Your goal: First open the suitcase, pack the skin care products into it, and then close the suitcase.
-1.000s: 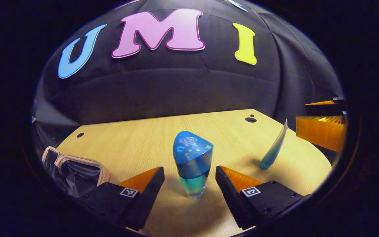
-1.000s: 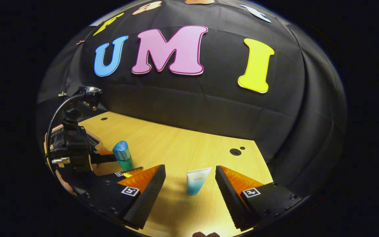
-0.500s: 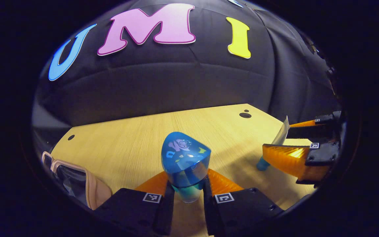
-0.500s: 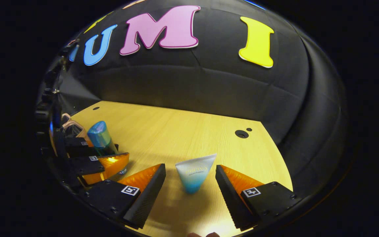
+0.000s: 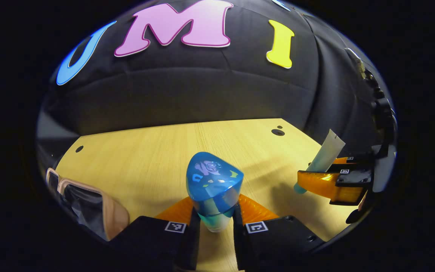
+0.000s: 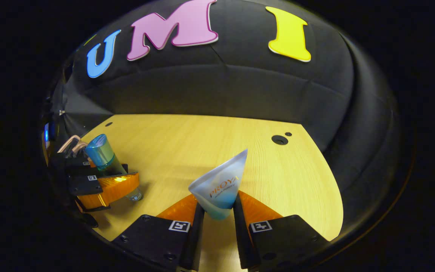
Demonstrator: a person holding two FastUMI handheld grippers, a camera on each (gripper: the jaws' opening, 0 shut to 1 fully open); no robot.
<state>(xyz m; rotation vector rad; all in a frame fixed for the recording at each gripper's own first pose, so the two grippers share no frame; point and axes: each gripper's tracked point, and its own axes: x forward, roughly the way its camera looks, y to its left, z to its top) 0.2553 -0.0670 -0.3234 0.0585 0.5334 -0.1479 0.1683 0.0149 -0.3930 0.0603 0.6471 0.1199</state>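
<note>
Jaws clamp upright bottle [image 5: 213, 189], left; right clamp tube [image 6: 219, 187], crimp up.

Left hand-held gripper [image 5: 216, 226] and right hand-held gripper [image 6: 217, 217] are each closed, fingers nearly together.

The table [image 5: 145, 162] was a light wood-grain top with dark round holes near its far edge. On it, at my left, the open suitcase [image 5: 89, 204] lay at the near left corner, pink-rimmed, with a dark lining.
</note>
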